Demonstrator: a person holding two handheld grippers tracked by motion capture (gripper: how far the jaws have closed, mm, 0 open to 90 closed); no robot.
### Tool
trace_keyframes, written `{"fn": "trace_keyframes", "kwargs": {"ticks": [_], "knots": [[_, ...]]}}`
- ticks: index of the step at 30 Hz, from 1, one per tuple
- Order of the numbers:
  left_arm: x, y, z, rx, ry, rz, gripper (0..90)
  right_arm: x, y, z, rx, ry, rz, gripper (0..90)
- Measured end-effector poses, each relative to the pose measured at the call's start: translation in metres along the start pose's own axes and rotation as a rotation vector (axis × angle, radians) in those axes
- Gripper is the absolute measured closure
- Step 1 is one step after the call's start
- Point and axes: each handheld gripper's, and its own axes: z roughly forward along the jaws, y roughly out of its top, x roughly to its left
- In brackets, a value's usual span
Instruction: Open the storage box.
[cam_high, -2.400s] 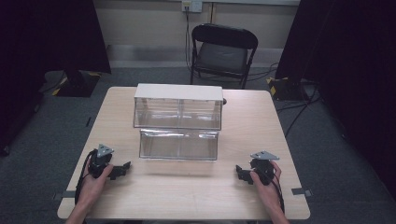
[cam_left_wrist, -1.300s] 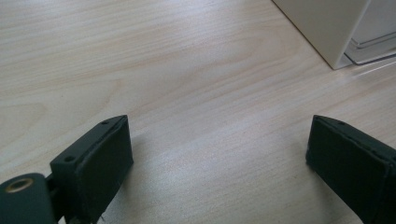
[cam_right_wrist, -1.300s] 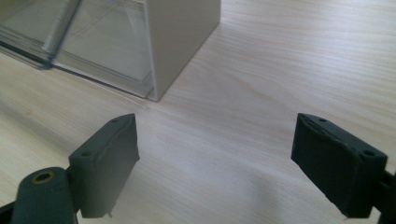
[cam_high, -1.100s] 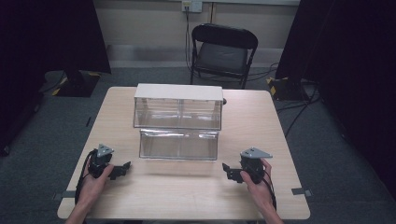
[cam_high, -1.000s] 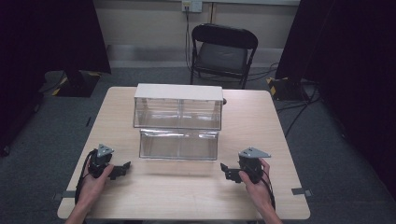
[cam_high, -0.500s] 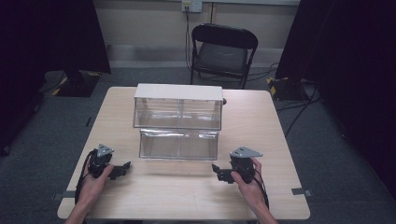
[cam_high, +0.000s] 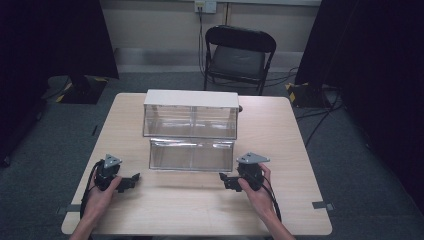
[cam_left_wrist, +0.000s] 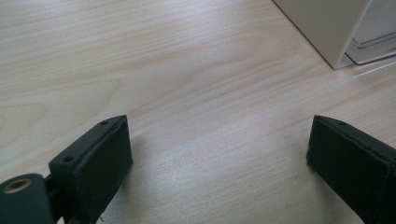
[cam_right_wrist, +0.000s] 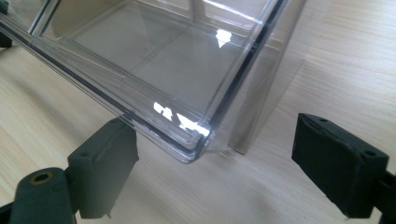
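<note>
Both spread wide: right gripper (cam_right_wrist: 215, 175) at clear drawer (cam_right_wrist: 154, 70) corner, left gripper (cam_left_wrist: 219, 168) beside white cabinet (cam_left_wrist: 327, 25).

Count: one table (cam_high: 200, 200), one drawer cabinet (cam_high: 190, 114), one clear drawer (cam_high: 192, 154) pulled out, one folding chair (cam_high: 239, 52), two grippers, two hands.

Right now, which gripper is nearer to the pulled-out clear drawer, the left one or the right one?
Right. The right gripper sits close by the clear drawer, at its front right corner, jaws open. The left gripper rests farther off, beyond the drawer's left front corner, over bare table.
</note>
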Motion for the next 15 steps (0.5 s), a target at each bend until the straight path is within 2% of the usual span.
{"fn": "trace_keyframes", "kwargs": {"ticks": [3,7,15], "knots": [[0.0000,0.0000,0.0000,0.000,0.000,0.000,6.2,0.0019,0.0004,0.0004,-0.013,0.008,0.000,13.7],[0.0000,0.0000,0.0000,0.000,0.000,0.000,6.1,0.0032,-0.0013,-0.0002,-0.029,-0.005,-0.006,13.8],[0.0000,0.0000,0.0000,0.000,0.000,0.000,6.1,0.0034,-0.0003,-0.0026,-0.030,0.009,-0.017,13.8]]}}
